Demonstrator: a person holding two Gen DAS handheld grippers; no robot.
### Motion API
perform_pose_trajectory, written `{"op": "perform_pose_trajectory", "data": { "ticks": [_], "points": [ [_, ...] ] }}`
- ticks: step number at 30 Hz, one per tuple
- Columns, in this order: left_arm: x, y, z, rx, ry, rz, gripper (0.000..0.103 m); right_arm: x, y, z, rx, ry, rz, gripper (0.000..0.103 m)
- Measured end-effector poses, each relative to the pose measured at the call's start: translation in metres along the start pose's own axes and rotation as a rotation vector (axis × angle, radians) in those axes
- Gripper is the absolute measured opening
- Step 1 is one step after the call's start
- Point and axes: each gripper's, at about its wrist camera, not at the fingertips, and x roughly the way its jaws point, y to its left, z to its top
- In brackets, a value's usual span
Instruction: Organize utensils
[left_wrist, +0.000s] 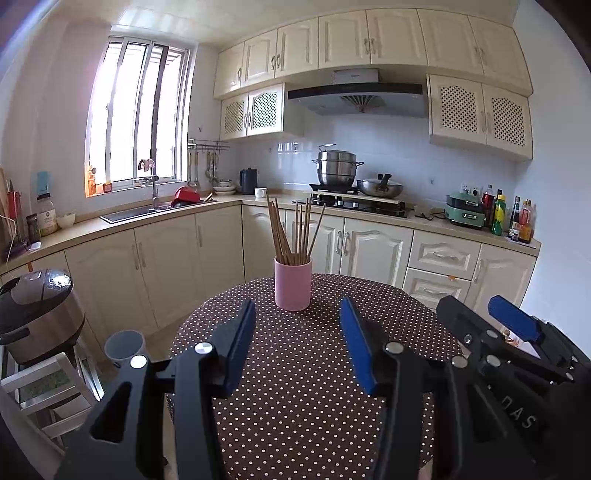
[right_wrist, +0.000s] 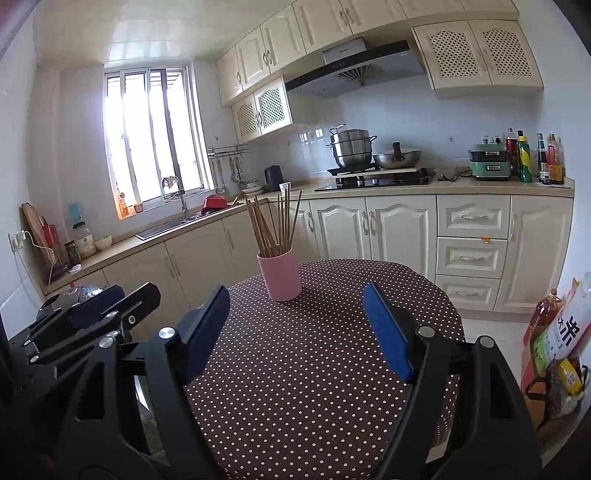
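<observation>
Upright, wooden chopsticks (left_wrist: 291, 232) fan from a pink cup (left_wrist: 293, 283); each hand-held gripper (left_wrist: 297, 345) (right_wrist: 295, 330) gapes empty.

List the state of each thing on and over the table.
Left tongs: open, empty, over the table.
Right tongs: open, empty.
Pink cup: upright on the dotted tablecloth.
Chopsticks: standing in the cup, fanned out.

Both wrist cameras look level across the dotted desk (left_wrist: 295, 369) toward the pink cup (left_wrist: 293, 282), left view slightly nearer, sharing cup, desk and kitchen behind.
</observation>
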Motion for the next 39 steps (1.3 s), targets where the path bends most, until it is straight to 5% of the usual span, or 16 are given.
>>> {"op": "perform_pose_trajectory", "data": {
  "ticks": [39],
  "points": [
    [0.011,-0.001,-0.004,-0.02,0.035,0.001,0.048,0.01,-0.002,-0.002,0.011,0.038,0.006,0.074]
  ]
}}
